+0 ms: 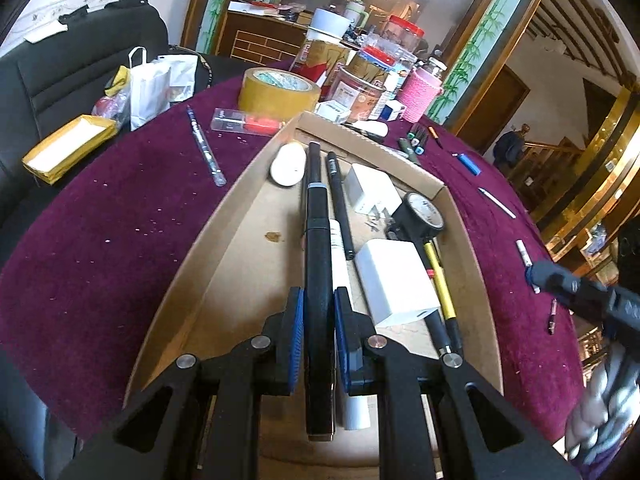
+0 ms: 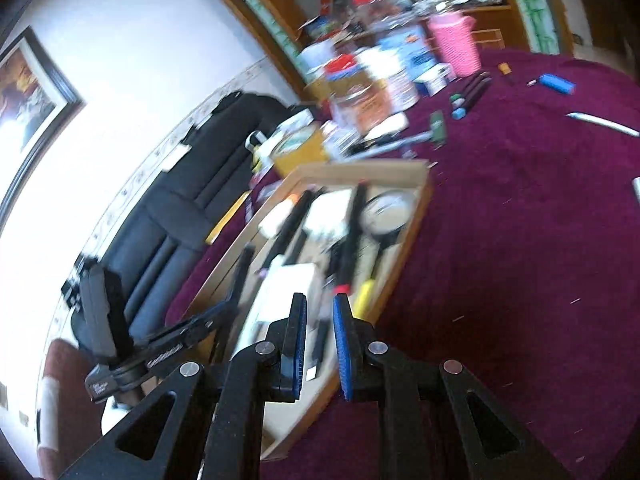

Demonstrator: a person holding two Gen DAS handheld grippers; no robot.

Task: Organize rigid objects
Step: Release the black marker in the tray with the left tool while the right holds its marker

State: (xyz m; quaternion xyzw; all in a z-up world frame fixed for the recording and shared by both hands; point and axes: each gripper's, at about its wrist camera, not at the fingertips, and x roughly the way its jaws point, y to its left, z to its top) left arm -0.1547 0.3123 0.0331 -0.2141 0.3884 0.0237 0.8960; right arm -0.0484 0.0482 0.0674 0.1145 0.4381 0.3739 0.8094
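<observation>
A shallow cardboard tray [image 1: 224, 224] sits on the purple tablecloth and holds pens, two white chargers [image 1: 394, 282], a round gauge [image 1: 424, 212] and a white oval object [image 1: 288, 164]. My left gripper [image 1: 316, 312] is shut on a long black pen [image 1: 318, 240] that points along the tray, just above its floor. My right gripper [image 2: 320, 320] is open a narrow way and empty, above the tray's near right edge [image 2: 404, 240]. It also shows in the left wrist view [image 1: 576, 288] at the right. The right wrist view is blurred.
Loose pens [image 1: 206, 148], a blue lighter [image 1: 468, 162], markers [image 1: 414, 142] and a white stick [image 1: 498, 202] lie on the cloth around the tray. A tape roll [image 1: 278, 90], jars and a pink cup [image 1: 420, 94] crowd the far side. A black chair [image 1: 60, 72] stands at the left.
</observation>
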